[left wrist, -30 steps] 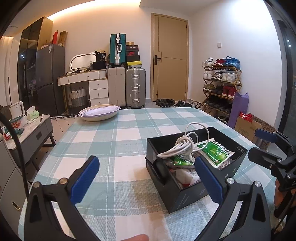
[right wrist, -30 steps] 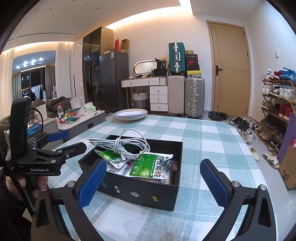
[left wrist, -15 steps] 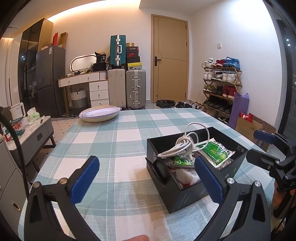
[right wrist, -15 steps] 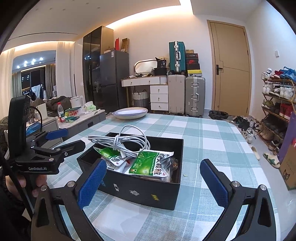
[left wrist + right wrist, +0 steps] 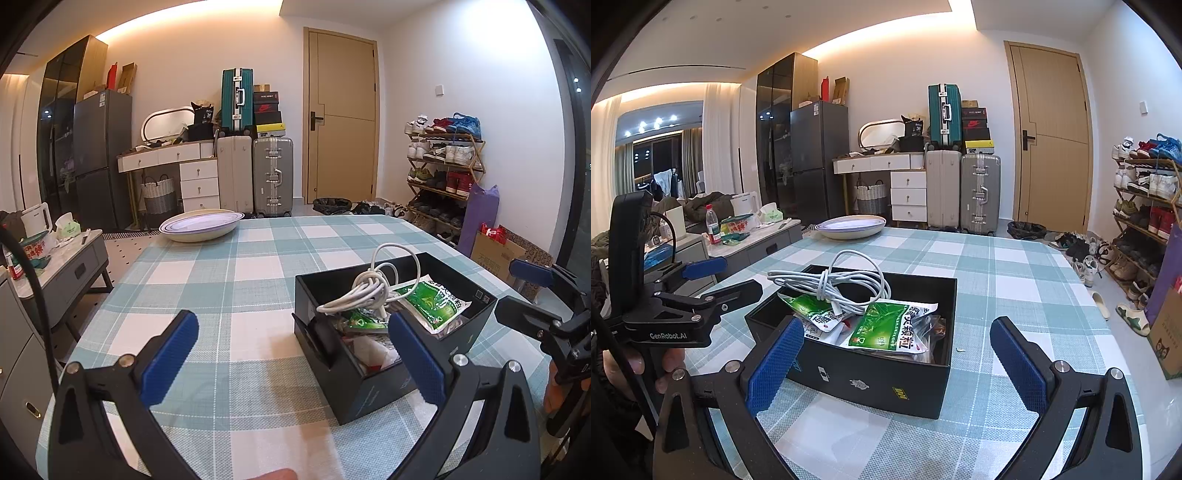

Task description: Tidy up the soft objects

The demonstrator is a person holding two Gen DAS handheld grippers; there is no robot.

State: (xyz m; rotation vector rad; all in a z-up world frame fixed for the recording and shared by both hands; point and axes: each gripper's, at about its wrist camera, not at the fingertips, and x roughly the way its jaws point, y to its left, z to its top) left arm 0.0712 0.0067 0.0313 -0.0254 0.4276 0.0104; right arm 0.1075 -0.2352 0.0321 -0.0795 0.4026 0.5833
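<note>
A black open box (image 5: 369, 384) (image 5: 871, 380) stands on the checked tablecloth. It holds a coiled white cable (image 5: 369, 288) (image 5: 838, 280) lying on green and white soft packets (image 5: 432, 302) (image 5: 890, 325). My left gripper (image 5: 295, 358) is open and empty, just left of and in front of the box; it also shows at the left of the right wrist view (image 5: 720, 277). My right gripper (image 5: 897, 362) is open and empty, with the box's near wall between its fingers; it shows at the right edge of the left wrist view (image 5: 517, 288).
A wide shallow bowl (image 5: 201, 225) (image 5: 851, 226) sits at the table's far edge. Beyond the table stand suitcases (image 5: 273, 175), a door, a shoe rack (image 5: 443, 173) on the right and a low cabinet (image 5: 59, 266) on the left.
Both grippers stay open. The right gripper has moved slightly closer to the box, which sits lower and larger in its view. The left view is almost the same.
</note>
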